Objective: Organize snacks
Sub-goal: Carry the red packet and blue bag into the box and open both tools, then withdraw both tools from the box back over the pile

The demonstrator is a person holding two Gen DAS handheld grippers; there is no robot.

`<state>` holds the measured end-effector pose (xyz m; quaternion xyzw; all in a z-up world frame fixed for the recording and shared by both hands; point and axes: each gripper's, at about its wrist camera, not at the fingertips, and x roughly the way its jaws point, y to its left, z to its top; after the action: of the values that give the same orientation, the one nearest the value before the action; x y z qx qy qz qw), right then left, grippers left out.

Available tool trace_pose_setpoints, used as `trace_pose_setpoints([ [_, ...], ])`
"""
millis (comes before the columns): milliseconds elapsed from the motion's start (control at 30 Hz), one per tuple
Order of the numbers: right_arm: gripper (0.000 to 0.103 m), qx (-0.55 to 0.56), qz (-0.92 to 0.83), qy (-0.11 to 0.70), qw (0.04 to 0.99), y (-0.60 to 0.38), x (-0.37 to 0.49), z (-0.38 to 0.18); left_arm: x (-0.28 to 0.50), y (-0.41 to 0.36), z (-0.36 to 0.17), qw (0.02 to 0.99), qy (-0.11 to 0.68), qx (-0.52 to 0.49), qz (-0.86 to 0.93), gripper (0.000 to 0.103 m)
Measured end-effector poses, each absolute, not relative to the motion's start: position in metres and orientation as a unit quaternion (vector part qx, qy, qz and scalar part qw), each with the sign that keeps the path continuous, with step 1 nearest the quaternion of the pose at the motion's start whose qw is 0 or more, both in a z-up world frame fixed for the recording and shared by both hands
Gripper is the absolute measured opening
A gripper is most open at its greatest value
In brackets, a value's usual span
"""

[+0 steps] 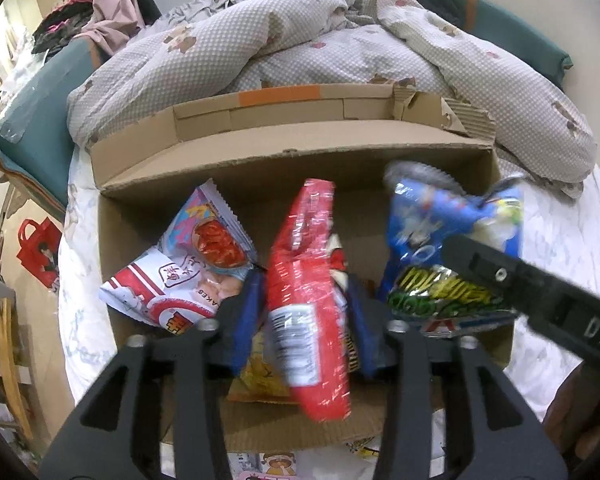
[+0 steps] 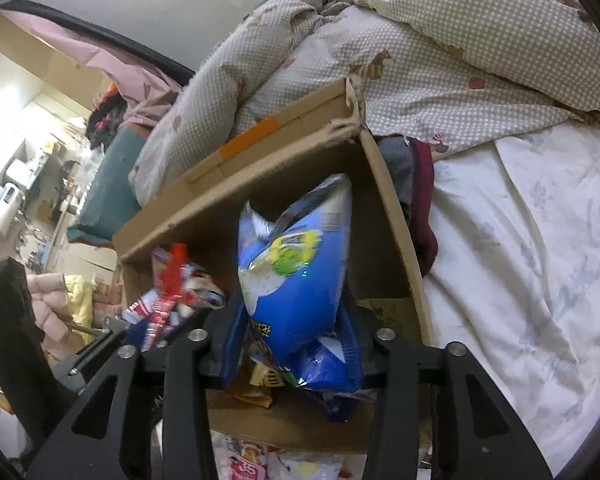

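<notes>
Here, snacks: a red snack packet (image 1: 310, 300) was held upright over the open cardboard box (image 1: 292, 152), and a blue snack bag (image 2: 296, 276) was held likewise at the box's right side.
Box contents: a white-and-red packet (image 1: 180, 276) lay in the left part, a yellow packet (image 1: 260, 376) on the floor beneath the red one, and a green-and-yellow foil packet (image 1: 440, 296) under the blue bag.
Left gripper (image 1: 300, 320): its fingers (image 1: 244, 320) were clamped on the red snack packet around its middle.
Right gripper (image 2: 292, 344): its fingers (image 2: 352, 344) were clamped on the lower part of the blue snack bag; its black body crossed the right of the left wrist view.
Edges: the box's back flap stood up against a rumpled checked quilt (image 1: 340, 48); the right wall ran beside a white bedsheet (image 2: 520, 260).
Room: brown box floor showed between the packets, toward the back wall.
</notes>
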<state>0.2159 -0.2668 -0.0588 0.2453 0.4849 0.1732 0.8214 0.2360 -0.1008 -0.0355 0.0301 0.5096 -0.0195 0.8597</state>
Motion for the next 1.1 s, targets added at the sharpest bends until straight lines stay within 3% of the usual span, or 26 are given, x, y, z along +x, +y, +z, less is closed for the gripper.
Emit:
trace_pose_setpoints([
  [100,0.077,0.248,0.174,0.466,0.831,-0.27,0.214,-0.049,0.231,-0.1,-0.028,0.869,0.493,0.033,-0.021,0.072],
  [167,0.081,0.249,0.169,0.452,0.84,-0.272,0.212,-0.043,0.228,-0.098,-0.023,0.873,0.487,0.027,-0.026,0.084],
  [1100,0.081,0.238,0.168,0.465,0.836,-0.271,0.193,-0.034,0.192,-0.061,0.001,0.881,0.472,0.006,0.01,0.084],
])
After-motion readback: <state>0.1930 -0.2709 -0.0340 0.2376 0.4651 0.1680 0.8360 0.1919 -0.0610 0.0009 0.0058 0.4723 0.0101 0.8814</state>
